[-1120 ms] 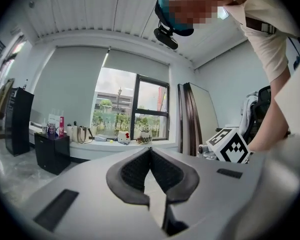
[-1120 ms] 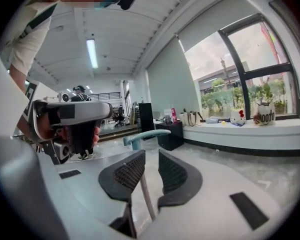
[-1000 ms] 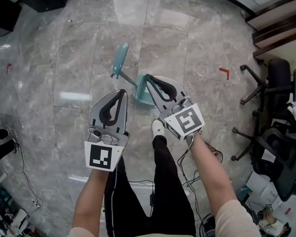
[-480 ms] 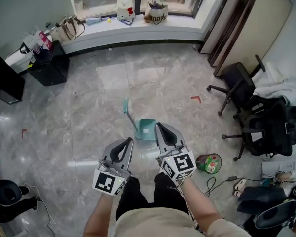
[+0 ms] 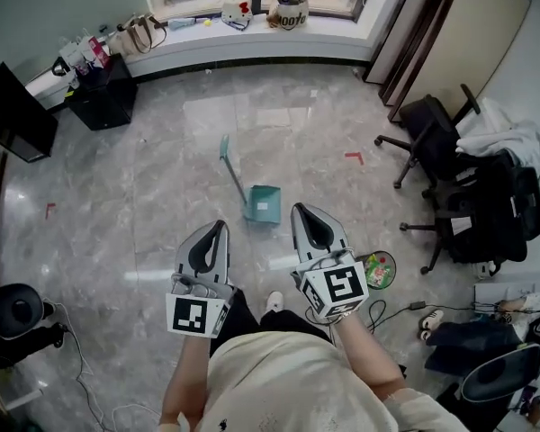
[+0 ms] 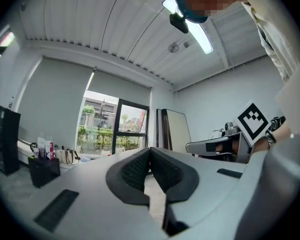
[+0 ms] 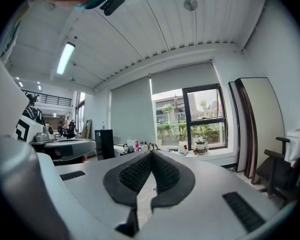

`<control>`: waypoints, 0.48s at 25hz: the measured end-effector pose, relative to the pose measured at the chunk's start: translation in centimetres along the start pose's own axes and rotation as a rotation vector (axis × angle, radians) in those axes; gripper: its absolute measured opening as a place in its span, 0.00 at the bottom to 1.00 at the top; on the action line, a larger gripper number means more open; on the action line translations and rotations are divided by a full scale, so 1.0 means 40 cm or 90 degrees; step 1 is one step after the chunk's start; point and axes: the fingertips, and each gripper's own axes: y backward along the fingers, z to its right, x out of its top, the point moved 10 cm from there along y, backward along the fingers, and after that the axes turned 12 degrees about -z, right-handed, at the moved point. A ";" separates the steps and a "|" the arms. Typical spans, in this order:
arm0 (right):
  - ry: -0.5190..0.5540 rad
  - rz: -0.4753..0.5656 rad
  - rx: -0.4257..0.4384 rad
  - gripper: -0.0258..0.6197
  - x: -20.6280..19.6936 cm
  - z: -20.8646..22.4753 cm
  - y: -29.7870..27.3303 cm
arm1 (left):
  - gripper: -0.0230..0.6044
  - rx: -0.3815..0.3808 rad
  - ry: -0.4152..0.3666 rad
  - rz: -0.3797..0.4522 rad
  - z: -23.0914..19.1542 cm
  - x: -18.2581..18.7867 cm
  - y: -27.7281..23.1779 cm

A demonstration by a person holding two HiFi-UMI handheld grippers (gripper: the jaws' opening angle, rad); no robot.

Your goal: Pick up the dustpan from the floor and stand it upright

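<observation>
Both hands have risen away from the dustpan point(image 5: 263, 205), apparently left standing mid-frame, so we hold left gripper point(image 5: 218, 230) and right gripper point(image 5: 301, 212) pressed together, empty.

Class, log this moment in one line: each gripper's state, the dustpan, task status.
left gripper: shut, empty | right gripper: shut, empty | dustpan: on floor, beyond both grippers, untouched | upright: cannot tell

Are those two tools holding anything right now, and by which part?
Nothing is held. The left tool and right tool are both shut and empty; the dustpan is on the floor, apart from them.
</observation>
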 end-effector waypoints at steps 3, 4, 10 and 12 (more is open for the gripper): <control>-0.002 -0.008 -0.007 0.07 -0.047 -0.037 0.081 | 0.06 -0.008 0.010 0.005 0.064 -0.033 0.053; -0.006 -0.011 -0.011 0.07 -0.062 -0.042 0.099 | 0.05 -0.012 0.008 0.006 0.082 -0.041 0.062; -0.015 -0.002 -0.039 0.07 -0.074 -0.093 0.165 | 0.05 -0.053 -0.022 0.023 0.109 -0.025 0.102; -0.024 0.004 -0.054 0.07 -0.066 -0.110 0.176 | 0.05 -0.066 -0.019 0.026 0.100 -0.012 0.111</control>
